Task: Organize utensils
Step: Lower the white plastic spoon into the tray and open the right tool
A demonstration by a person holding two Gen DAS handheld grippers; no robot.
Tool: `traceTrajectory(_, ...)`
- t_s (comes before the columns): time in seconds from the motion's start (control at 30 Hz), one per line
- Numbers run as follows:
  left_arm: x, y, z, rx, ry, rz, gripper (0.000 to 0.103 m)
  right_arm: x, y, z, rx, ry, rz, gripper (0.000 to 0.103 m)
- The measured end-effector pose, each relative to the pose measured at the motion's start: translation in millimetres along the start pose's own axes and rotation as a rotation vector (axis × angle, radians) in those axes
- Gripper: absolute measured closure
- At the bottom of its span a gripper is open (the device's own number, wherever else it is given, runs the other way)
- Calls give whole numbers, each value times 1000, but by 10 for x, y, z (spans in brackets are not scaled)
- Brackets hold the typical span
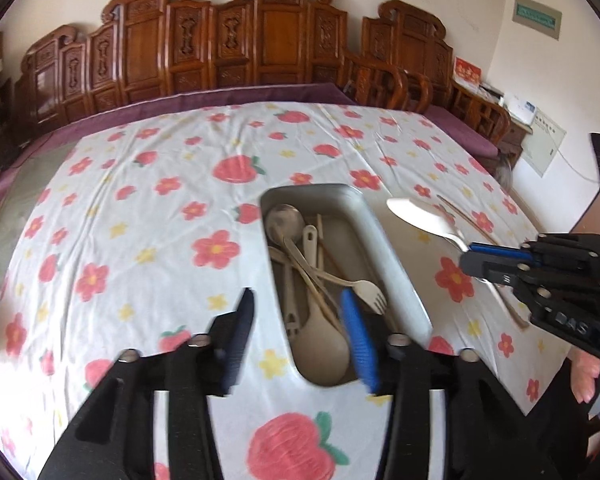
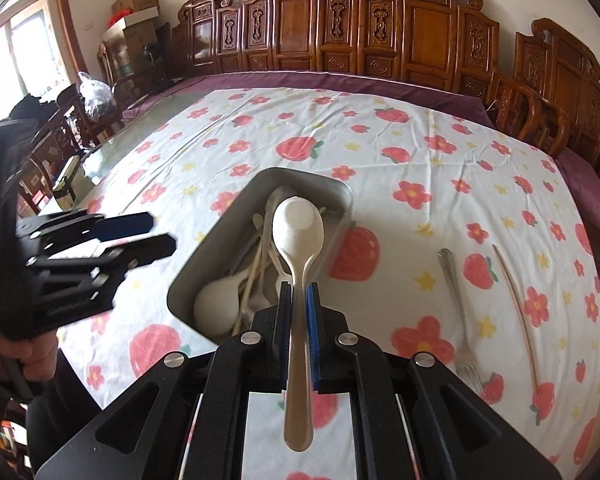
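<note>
A grey metal tray (image 1: 384, 248) (image 2: 204, 252) lies on the flowered tablecloth and holds several beige spoons, forks and chopsticks (image 1: 320, 276). My right gripper (image 2: 298, 292) is shut on a white plastic spoon (image 2: 298, 228) and holds it over the tray's right side, bowl forward. The same spoon (image 1: 420, 216) and right gripper (image 1: 474, 256) show at the right of the left wrist view. My left gripper (image 1: 300, 316) is open and empty over the tray's near end; it also shows at the left of the right wrist view (image 2: 156, 236).
A metal fork (image 2: 456, 304) and a wooden chopstick (image 2: 516, 304) lie on the cloth right of the tray. Carved wooden chairs (image 2: 380, 36) line the table's far edge. Boxes and bags (image 2: 132, 20) stand at the far left.
</note>
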State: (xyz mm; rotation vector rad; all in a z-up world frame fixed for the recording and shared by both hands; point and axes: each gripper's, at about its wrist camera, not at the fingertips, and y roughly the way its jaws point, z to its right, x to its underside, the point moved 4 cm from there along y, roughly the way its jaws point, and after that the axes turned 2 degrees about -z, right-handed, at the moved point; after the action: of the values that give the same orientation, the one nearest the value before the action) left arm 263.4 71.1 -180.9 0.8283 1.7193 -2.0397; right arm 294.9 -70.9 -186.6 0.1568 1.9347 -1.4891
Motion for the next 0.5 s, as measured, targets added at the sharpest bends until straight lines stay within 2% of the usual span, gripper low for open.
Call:
traceTrajectory(0.17,42,-104,-197,-7,-32,14,55,-164,192,-89,-6,12,-15,94)
traceTrajectory(0.33,10,-204,-375,-29,-63,40,40,-297,431,-145,-20,52,-40,94)
traceTrajectory(0.4,2,-254,-444,-46,-67,52,27,-327,513,-146,-24,77,-54,94)
traceTrajectory(0.43,-7,-270,-469,-50,-72,58,26,-338,549,-149,-26,86,-64,94)
traceTrajectory(0.5,-23,-320,-557,-52,-101,74,18,-386,625,-168,-21,83,-81,94)
